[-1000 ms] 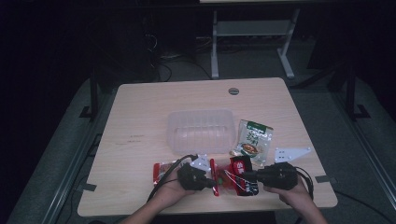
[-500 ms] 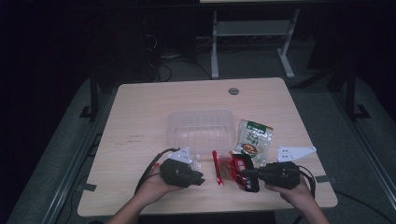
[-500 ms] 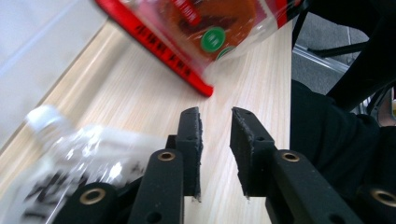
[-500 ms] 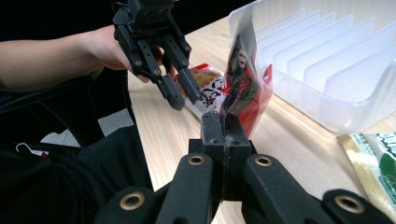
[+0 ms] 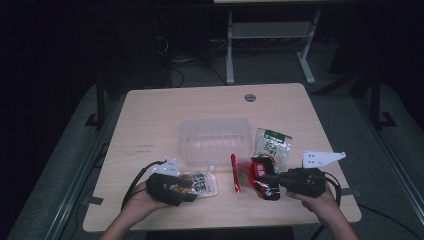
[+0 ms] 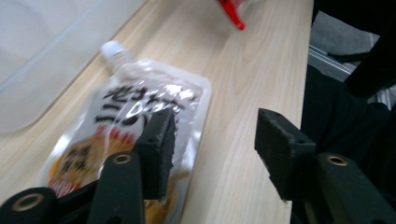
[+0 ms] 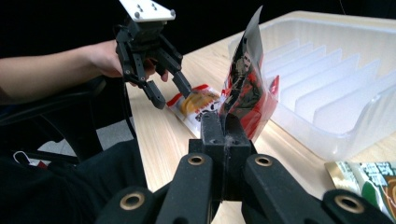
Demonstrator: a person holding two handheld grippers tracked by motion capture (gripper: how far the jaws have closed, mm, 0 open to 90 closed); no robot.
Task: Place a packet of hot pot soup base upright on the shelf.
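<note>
A pale wooden table [image 5: 150, 120] is standing in a dark room, seen from above, with a person's forearms reaching in from the near edge.

At the table's centre, a clear plastic bin [image 5: 215, 140] with ribbed dividers is sitting empty; nothing has been placed in it yet, so the packing appears to be only starting.

Just right of the bin, a green snack packet [image 5: 272, 146] is lying flat on the wood, untouched.

Near the front edge, left of centre, a white spouted drink pouch [image 5: 200, 182] with dark lettering is lying flat, its cap pointing toward the bin.

The left gripper [image 5: 186, 189] is resting low over that pouch. Its jaws have just been opening, and in the left gripper view they are standing apart: one pad [image 6: 156, 154] is hanging over the pouch's edge, the other over bare wood. They are pressing on nothing; the pouch is lying free.

To the right, the right gripper [image 5: 267, 177] is pinching a red and black foil packet [image 7: 245, 88], jaws fully together on its lower edge, holding it upright just off the table, beside the bin's near wall.

A thin red strip [image 5: 235, 172] is lying between the two grippers.

Judging from this, the red and black packet looks ready to go into the bin first, with the pouch, the green packet and the strip left to handle.
</note>
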